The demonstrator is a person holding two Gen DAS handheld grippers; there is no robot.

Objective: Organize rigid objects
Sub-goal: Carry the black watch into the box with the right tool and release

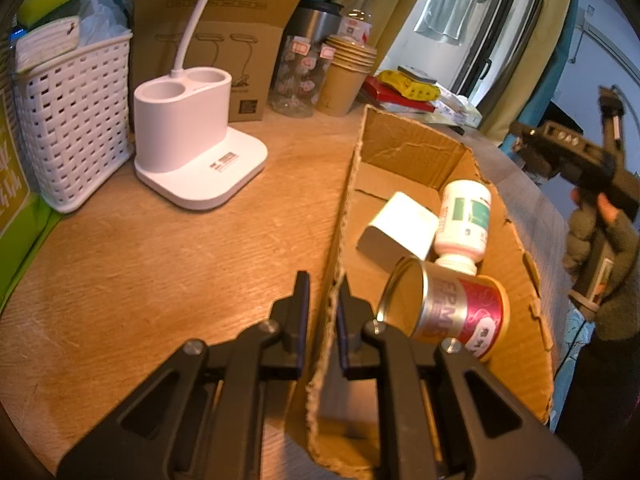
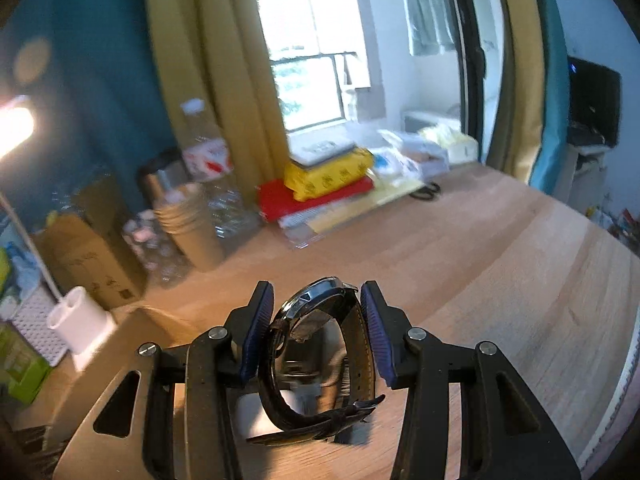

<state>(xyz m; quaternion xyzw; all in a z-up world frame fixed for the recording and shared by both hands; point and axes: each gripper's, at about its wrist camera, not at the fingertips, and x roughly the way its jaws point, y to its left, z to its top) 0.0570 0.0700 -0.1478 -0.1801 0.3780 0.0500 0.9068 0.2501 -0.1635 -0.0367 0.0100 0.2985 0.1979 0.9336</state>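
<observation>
My left gripper [image 1: 323, 300] is shut on the near left wall of an open cardboard box [image 1: 404, 152], one finger on each side of the wall. Inside the box lie a white block [image 1: 396, 228], a white pill bottle [image 1: 464, 220] with a green label, and a gold and red tin [image 1: 444, 308] on its side. In the right wrist view my right gripper [image 2: 318, 312] is shut on a wristwatch [image 2: 320, 344] with a dark leather strap, held above the wooden table [image 2: 500, 264]. That gripper, in a person's hand, also shows at the right edge of the left wrist view [image 1: 576, 152].
A white lamp base [image 1: 188, 140] and a white woven basket [image 1: 72, 120] stand left of the box. Behind are a brown carton [image 1: 216, 40], a glass jar [image 1: 300, 76], stacked paper cups [image 1: 344, 76], a steel tumbler, a water bottle and red and yellow packets [image 2: 328, 184]. Scissors [image 2: 426, 191] lie far back.
</observation>
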